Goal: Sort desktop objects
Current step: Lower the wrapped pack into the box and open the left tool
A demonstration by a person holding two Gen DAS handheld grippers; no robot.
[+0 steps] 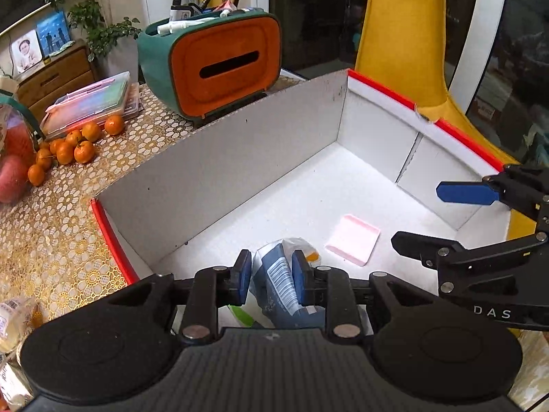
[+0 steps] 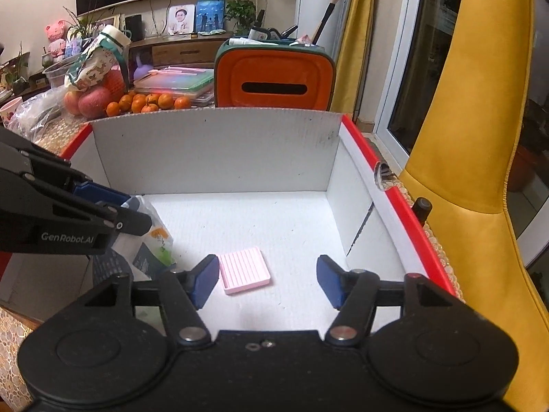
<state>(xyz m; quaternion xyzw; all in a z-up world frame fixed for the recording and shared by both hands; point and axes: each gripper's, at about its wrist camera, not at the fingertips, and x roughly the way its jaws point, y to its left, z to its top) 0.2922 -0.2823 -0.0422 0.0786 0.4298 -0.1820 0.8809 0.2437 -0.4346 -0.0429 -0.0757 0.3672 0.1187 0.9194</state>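
Note:
A white cardboard box (image 1: 223,171) with a red rim fills both views. On its floor lies a small pink ribbed tray (image 1: 353,240), flat and alone. My left gripper (image 1: 272,276) reaches into the box's near left corner and is shut on a clear snack packet (image 1: 274,271) with blue and orange print, whose lower end rests in the box. In the right wrist view my right gripper (image 2: 268,281) stands open over the box floor (image 2: 274,226). The pink tray (image 2: 245,269) lies just ahead of its left finger, touching neither pad. The left gripper (image 2: 137,209) with the packet (image 2: 158,240) shows at the left.
An orange-and-teal tissue holder (image 1: 219,68) full of pens stands behind the box. Tangerines (image 1: 75,147), stacked plastic cases (image 1: 92,103) and bagged apples (image 2: 92,99) lie on the patterned tablecloth to the left. A yellow chair (image 2: 463,171) and a black bottle cap (image 2: 422,206) are right of the box.

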